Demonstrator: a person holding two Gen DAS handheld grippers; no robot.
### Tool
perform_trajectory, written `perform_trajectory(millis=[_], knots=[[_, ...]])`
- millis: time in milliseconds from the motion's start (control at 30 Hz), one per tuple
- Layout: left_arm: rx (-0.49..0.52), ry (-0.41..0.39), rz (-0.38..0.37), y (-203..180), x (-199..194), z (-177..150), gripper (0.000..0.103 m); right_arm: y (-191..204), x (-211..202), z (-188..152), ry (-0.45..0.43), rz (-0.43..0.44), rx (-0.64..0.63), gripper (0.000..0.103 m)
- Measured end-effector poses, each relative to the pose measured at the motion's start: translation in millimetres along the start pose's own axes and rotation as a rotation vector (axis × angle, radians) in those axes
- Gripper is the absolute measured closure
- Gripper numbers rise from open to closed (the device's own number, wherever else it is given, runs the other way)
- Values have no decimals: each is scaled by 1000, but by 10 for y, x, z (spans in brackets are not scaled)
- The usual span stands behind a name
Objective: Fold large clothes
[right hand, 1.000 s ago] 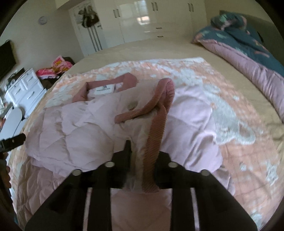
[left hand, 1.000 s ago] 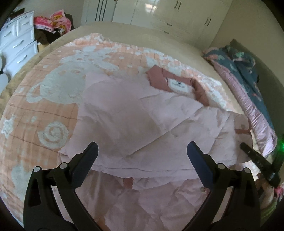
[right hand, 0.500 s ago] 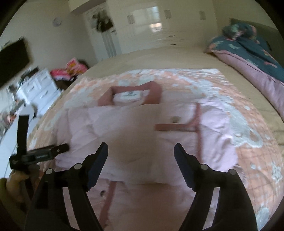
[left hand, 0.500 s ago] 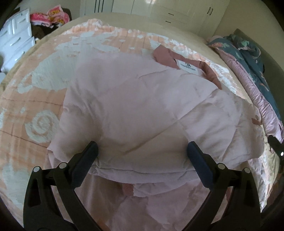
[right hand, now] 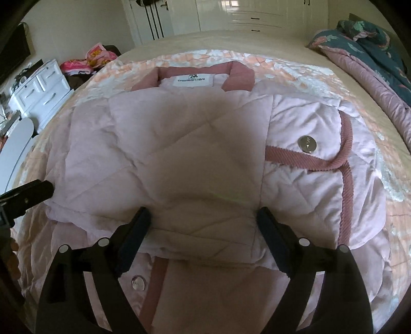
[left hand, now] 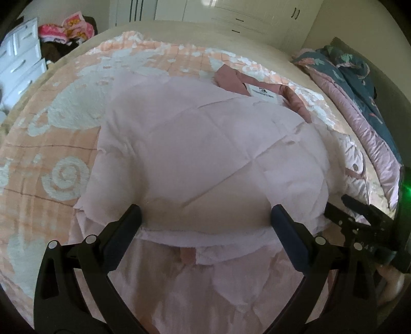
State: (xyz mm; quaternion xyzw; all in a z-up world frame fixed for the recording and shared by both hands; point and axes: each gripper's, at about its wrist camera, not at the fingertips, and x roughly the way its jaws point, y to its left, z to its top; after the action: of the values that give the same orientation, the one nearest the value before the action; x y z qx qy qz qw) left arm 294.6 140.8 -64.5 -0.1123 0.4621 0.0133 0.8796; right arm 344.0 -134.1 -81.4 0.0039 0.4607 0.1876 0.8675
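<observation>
A pale pink quilted jacket [left hand: 205,154] with a dusty-rose collar [right hand: 239,77] and rose trim [right hand: 344,179] lies on the bed, both sleeves folded across its front. It fills the right wrist view [right hand: 192,144] too. My left gripper [left hand: 205,218] is open and empty, its jaws spread just above the folded sleeve's near edge. My right gripper [right hand: 203,218] is open and empty over the folded sleeve's near edge. The right gripper's fingers [left hand: 359,221] show at the right of the left wrist view; one left finger [right hand: 25,195] shows at the left of the right wrist view.
A peach and white patterned blanket [left hand: 59,128] covers the bed under the jacket. A teal and mauve duvet [right hand: 372,51] is bunched at the right. A white drawer unit [right hand: 41,95] and a heap of pink clothes [right hand: 90,59] stand at the left. Wardrobes [right hand: 244,15] line the back wall.
My right gripper let go of the rose-trimmed jacket front, opened, and the fabric now lies flat. Both grippers have moved closer over the folded jacket.
</observation>
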Motion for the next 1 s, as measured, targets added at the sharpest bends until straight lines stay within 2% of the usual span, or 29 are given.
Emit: perform_trajectory(millis=[233,333,433,500,667,1000], knots=[[-32,22,-29,-6,-84,-82,9,-7,-174,-196,-10,27,36,14],[-26,7,-33,-21,-154,-116,9,37,-298,-316,-33,37,41,13],[-25,-7,-43,-36,-249,-133,9,-38,-432,-426,-47,115,122,13],[-27,-19,-51,-36,-313,-137,9,-68,-516,-464,-60,129,149,13],[-10,-28,-57,-66,-443,-154,9,-74,-761,-489,-91,141,132,7],[-16,-61,-66,-77,-696,-188,9,-67,-1072,-506,-136,155,136,7]])
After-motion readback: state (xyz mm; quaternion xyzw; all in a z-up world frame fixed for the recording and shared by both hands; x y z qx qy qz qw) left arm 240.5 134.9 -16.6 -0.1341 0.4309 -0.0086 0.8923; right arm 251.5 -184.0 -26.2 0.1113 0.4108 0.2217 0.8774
